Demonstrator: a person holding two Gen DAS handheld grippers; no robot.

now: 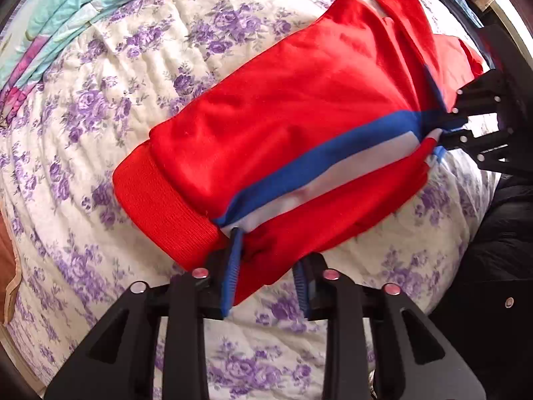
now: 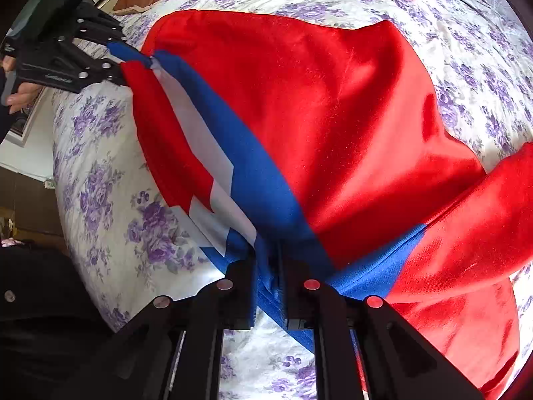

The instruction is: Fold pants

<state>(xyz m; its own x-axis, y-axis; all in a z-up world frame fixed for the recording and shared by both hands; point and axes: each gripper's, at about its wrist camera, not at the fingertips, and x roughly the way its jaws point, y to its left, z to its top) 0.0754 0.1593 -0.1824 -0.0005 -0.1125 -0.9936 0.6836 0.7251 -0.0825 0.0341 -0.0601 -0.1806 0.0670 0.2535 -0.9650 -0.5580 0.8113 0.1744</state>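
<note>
Left wrist view. My left tongs sit at the near edge of the red pants, just where the ribbed cuff meets the blue and white side stripe. The blue-padded fingers stand part open with red cloth bunched between them; the gap looks wider than the cloth, so I cannot tell whether the pinch is firm. Ahead and to the right, the right tongs grip the far end of the same stripe. The leg lies stretched between the two holds, over the floral quilt on the bed.

Right wrist view. My right tongs are closed down on the blue stripe, fabric pressed between both fingers. Far ahead to the left, the left tongs hold the other end of the stripe. The main red panel spreads ahead of the tongs; a second red fold drapes off to the right and hangs below.

Judgement: I am mid-fold, with one edge of the pants lifted along the stripe. The next move calls for carrying both holds together across the bed at equal height, keeping the edge taut, and laying it on the rest of the pants before letting go.
</note>
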